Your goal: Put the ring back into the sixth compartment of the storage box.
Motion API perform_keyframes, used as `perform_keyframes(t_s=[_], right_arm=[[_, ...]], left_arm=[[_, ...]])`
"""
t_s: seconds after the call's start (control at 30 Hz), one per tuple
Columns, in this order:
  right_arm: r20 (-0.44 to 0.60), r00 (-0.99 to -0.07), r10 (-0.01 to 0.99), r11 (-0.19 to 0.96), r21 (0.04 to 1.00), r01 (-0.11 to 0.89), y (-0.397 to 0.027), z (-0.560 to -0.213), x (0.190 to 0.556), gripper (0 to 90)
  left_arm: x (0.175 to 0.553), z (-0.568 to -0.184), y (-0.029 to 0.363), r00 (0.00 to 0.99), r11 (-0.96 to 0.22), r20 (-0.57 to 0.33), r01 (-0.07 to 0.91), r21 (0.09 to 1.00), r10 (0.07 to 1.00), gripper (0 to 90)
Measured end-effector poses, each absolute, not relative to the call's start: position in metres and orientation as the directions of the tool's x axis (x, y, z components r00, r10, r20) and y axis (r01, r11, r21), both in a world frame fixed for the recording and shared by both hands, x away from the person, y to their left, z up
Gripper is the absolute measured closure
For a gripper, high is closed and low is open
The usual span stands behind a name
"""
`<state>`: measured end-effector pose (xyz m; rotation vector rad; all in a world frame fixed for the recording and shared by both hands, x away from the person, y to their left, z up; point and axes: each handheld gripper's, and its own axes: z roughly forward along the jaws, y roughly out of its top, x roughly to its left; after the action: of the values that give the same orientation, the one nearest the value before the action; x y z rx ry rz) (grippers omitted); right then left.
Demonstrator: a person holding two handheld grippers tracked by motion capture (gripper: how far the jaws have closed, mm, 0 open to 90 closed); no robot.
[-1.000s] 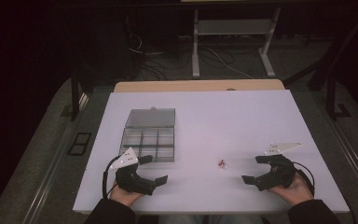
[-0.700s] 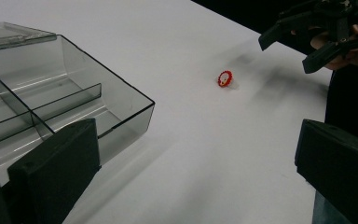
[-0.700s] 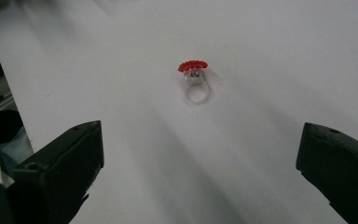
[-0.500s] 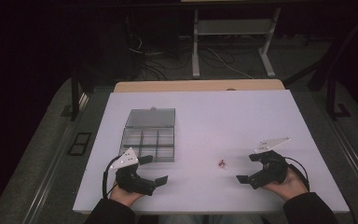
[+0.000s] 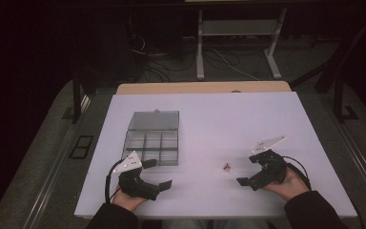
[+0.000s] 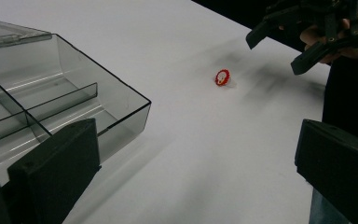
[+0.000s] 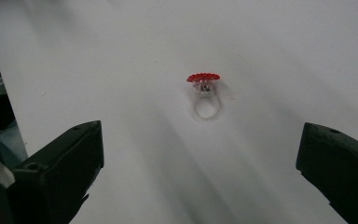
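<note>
A small clear plastic ring with a red top [image 5: 227,167] lies on the white table [image 5: 219,119]. My right gripper [image 5: 247,170] is just right of it, open, jaws pointing at the ring. In the right gripper view the ring [image 7: 204,93] lies ahead between the open jaws of the right gripper [image 7: 200,177], untouched. A clear smoky compartment box [image 5: 155,139] with its lid up sits left of centre. My left gripper [image 5: 157,173] rests open in front of the box, holding nothing. In the left gripper view the box [image 6: 74,107], the ring [image 6: 222,77] and the right gripper [image 6: 307,32] show.
The table's front edge [image 5: 209,215] runs just under both hands. A wooden board [image 5: 205,88] borders the far side. Beyond it stand a metal frame [image 5: 238,43] and cables on a dark floor.
My right gripper has moved left and slightly forward, closer to the ring. The left gripper, the box and the ring have stayed put.
</note>
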<state>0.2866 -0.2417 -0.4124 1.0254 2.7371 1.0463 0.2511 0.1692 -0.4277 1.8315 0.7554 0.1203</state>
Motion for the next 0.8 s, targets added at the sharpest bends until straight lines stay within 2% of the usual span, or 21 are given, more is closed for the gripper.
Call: perform_keyframes(t_s=[0.8], right_arm=[[0.147, -0.813, 0.563, 0.647, 0.534, 0.544, -0.212, -0.418, 0.31, 0.8]], left_arm=[[0.251, -0.428, 0.168, 0.799, -0.21, -0.267, 0.435, 0.876, 0.539, 0.0]])
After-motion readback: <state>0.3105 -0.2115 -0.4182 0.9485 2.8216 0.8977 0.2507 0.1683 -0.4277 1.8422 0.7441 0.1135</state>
